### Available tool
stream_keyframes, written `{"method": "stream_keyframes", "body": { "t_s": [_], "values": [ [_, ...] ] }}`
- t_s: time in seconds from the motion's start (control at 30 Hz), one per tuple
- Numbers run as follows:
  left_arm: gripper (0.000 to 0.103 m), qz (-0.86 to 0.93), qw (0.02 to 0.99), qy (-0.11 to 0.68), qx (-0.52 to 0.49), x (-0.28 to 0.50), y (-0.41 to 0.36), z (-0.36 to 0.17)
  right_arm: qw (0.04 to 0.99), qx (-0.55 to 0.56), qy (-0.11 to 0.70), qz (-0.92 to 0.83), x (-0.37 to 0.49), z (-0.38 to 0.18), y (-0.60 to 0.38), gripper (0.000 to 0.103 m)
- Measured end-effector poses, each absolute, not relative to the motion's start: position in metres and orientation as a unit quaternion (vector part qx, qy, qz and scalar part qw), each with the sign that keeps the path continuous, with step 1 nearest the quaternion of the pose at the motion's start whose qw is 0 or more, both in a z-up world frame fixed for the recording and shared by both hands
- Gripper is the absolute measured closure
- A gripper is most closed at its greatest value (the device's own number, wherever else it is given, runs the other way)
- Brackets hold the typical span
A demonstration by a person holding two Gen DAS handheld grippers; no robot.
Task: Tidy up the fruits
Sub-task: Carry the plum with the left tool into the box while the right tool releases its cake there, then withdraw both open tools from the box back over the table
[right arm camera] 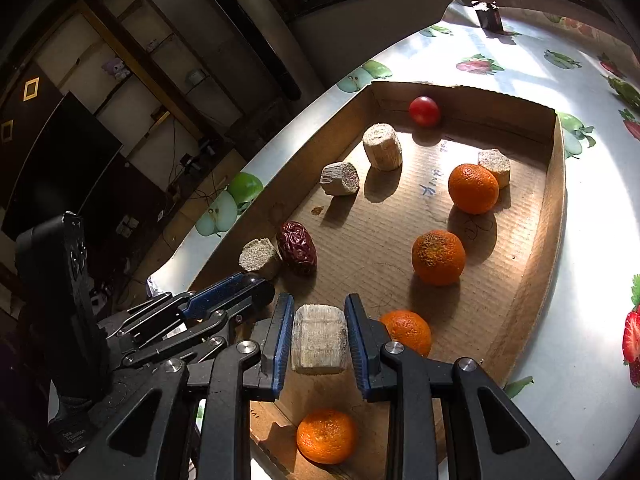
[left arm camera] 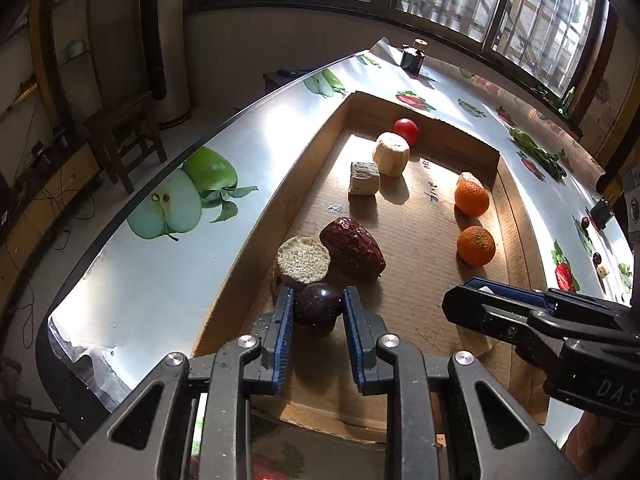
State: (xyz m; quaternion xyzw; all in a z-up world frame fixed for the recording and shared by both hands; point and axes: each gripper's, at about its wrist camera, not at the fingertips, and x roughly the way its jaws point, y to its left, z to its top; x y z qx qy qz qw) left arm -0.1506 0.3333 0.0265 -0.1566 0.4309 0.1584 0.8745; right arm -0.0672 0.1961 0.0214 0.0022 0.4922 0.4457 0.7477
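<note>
Slippage worries me: my left claw [left arm camera: 319, 308] pinches a round plum [left arm camera: 318, 305], my right claw [right arm camera: 319, 334] a crumbly block [right arm camera: 319, 339]; either could drop.

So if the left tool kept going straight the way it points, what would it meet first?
Probably the red date, just beyond the dark plum that the left tool already clamps; the cut beige chunk sits slightly left. Depth is uncertain.

Left tool [left arm camera: 319, 308] grips dark plum [left arm camera: 318, 307] in cardboard tray [left arm camera: 520, 216].

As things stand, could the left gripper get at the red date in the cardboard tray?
Probably not yet: the left gripper is shut on a dark plum. The red date lies just beyond, uncovered, beside a pale cut chunk.
</note>
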Motion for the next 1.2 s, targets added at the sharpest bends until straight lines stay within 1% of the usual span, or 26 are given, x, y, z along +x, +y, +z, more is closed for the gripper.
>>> {"method": "stream_keyframes", "body": {
  "t_s": [0.07, 0.3, 0.5, 0.53, 0.6, 0.63, 0.7, 0.77, 1.03, 1.1, 1.2],
  "values": [
    [0.078, 0.154, 0.874, 0.429, -0.169, -0.151, 0.337, 0.027, 0.749, 0.007, 0.493, 0.443, -0.066, 0.02, 0.194, 0.074],
    [0.066, 0.146, 0.875, 0.419, -0.196, -0.154, 0.34, 0.032, 0.75, 0.01, 0.492, 0.442, -0.066, 0.021, 0.192, 0.074],
    [0.064, 0.148, 0.881, 0.407, -0.189, -0.157, 0.335, 0.045, 0.767, 0.022, 0.468, 0.438, -0.065, 0.041, 0.172, 0.074],
    [0.06, 0.151, 0.884, 0.403, -0.183, -0.158, 0.333, 0.049, 0.774, 0.022, 0.461, 0.434, -0.066, 0.045, 0.165, 0.074],
    [0.045, 0.164, 0.889, 0.396, -0.162, -0.157, 0.325, 0.057, 0.787, 0.021, 0.449, 0.423, -0.068, 0.055, 0.148, 0.072],
    [0.04, 0.173, 0.89, 0.393, -0.15, -0.157, 0.321, 0.06, 0.793, 0.02, 0.444, 0.416, -0.069, 0.058, 0.14, 0.071],
    [0.026, 0.192, 0.895, 0.384, -0.124, -0.157, 0.31, 0.067, 0.808, 0.013, 0.431, 0.401, -0.072, 0.064, 0.124, 0.064],
    [0.022, 0.199, 0.899, 0.377, -0.1, -0.158, 0.299, 0.073, 0.82, 0.006, 0.423, 0.387, -0.075, 0.067, 0.111, 0.062],
    [0.022, 0.184, 0.908, 0.371, -0.053, -0.159, 0.262, 0.087, 0.834, 0.014, 0.42, 0.358, -0.078, 0.071, 0.07, 0.061],
    [0.022, 0.178, 0.91, 0.372, -0.045, -0.16, 0.254, 0.089, 0.837, 0.016, 0.418, 0.353, -0.08, 0.072, 0.061, 0.056],
    [0.022, 0.173, 0.911, 0.372, -0.036, -0.161, 0.244, 0.092, 0.841, 0.02, 0.415, 0.345, -0.082, 0.072, 0.047, 0.054]
  ]
}}
